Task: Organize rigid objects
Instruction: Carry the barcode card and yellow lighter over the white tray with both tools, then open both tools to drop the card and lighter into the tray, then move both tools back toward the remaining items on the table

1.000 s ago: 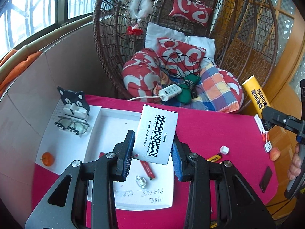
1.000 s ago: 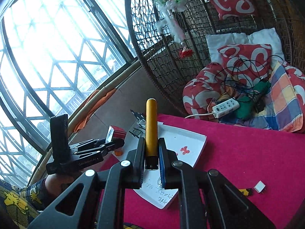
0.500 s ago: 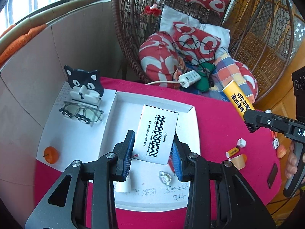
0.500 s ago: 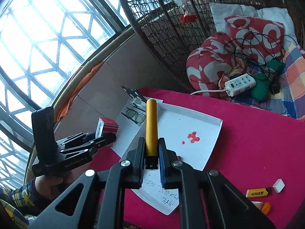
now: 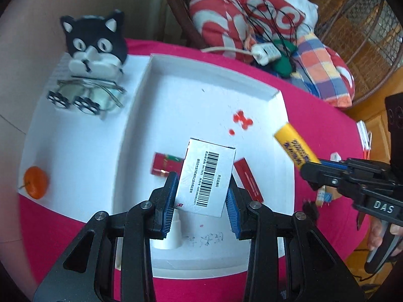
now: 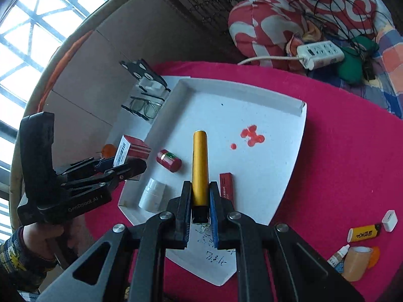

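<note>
My left gripper [image 5: 201,198] is shut on a small box with a white barcoded face [image 5: 205,176], held above the white tray [image 5: 201,85]. In the right wrist view the same box [image 6: 126,149] shows red sides in the left gripper [image 6: 123,166]. My right gripper [image 6: 200,201] is shut on a yellow tube [image 6: 200,166], also over the tray [image 6: 299,136]; the tube [image 5: 294,148] enters the left wrist view from the right. In the tray lie a red cylinder [image 6: 169,160], a flat red box [image 6: 226,188] and a white bottle [image 6: 152,195].
A cat-shaped stand with glasses [image 5: 88,75] and a small orange [image 5: 35,182] sit on white paper left of the tray. On the red cloth at right lie a yellow lighter [image 6: 364,232], a white cap [image 6: 390,220], a dropper bottle [image 6: 338,256] and tape roll [image 6: 356,261]. Cushions and a power strip [image 6: 320,54] lie behind.
Both grippers have come down and tipped toward the tray, each keeping its hold. The tray and its contents now loom larger in both views.
</note>
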Tool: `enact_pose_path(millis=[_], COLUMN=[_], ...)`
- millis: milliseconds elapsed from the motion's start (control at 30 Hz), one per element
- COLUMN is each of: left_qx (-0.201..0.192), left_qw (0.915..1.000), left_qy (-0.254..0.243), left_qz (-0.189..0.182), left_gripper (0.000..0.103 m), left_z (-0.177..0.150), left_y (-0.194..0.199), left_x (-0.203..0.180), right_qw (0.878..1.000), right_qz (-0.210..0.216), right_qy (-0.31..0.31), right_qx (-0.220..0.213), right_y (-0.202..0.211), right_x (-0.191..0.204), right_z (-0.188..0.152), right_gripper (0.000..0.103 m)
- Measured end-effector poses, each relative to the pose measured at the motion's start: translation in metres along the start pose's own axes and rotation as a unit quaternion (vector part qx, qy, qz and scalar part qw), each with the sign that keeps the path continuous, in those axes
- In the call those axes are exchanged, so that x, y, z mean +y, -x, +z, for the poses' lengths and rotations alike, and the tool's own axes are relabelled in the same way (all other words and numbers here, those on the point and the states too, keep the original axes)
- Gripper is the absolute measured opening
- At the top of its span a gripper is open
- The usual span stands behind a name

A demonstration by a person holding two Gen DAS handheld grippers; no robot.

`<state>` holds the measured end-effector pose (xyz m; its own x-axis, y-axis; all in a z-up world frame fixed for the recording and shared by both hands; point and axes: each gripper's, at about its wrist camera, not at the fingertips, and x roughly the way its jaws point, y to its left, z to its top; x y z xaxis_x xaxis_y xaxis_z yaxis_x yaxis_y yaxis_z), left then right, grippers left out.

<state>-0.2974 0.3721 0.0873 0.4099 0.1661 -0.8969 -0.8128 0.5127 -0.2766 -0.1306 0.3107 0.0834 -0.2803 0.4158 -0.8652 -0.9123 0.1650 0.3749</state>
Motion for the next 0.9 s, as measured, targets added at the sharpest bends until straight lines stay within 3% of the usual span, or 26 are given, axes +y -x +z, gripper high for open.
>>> enact_pose_path(millis=[167,433,467,500,533,567,600,667,900], left_qx=[0.018,0.041,0.04,0.036,0.03,0.02,0.01,-0.001,-0.067], left_qw=[0.9997,0.9987,0.9986,0.9987,0.9987,0.9985,0.9982,0.9974,0.9934], left_qy=[-0.016,-0.009,-0.006,-0.004,-0.001,-0.001,0.002,0.01,0.022], left_qz=[-0.005,0.029,0.032,0.036,0.041,0.05,0.059,0.071,0.09], left_gripper=[0.036,0.038,0.049,0.075,0.087,0.098,0.103,0.103,0.103], left_z=[-0.003,-0.006,-0.007,-0.007,-0.008,-0.008,-0.008,-0.008,-0.009], left_y=[-0.016,-0.032,-0.032,-0.031,-0.029,-0.026,-0.024,-0.018,0.013], left_x=[-0.012,-0.007,-0.006,-0.006,-0.006,-0.006,-0.005,-0.002,-0.01], right_qw=[0.999,0.998,0.998,0.999,0.999,0.999,0.999,0.996,0.994], right_qz=[-0.015,-0.037,-0.034,-0.034,-0.035,-0.037,-0.042,-0.082,-0.083], right_qy=[-0.024,-0.038,-0.04,-0.04,-0.04,-0.038,-0.032,-0.017,-0.009], right_qx=[0.025,0.023,0.02,0.013,0.008,0.004,-0.004,-0.026,-0.073], right_y=[-0.022,-0.026,-0.024,-0.021,-0.019,-0.017,-0.014,-0.006,0.028], right_x=[-0.004,-0.005,-0.005,-0.004,-0.004,-0.003,-0.003,-0.003,-0.005], right_z=[-0.009,-0.015,-0.015,-0.016,-0.017,-0.017,-0.018,-0.02,-0.026], right_gripper=[0.011,0.013,0.013,0.013,0.016,0.035,0.078,0.103,0.103])
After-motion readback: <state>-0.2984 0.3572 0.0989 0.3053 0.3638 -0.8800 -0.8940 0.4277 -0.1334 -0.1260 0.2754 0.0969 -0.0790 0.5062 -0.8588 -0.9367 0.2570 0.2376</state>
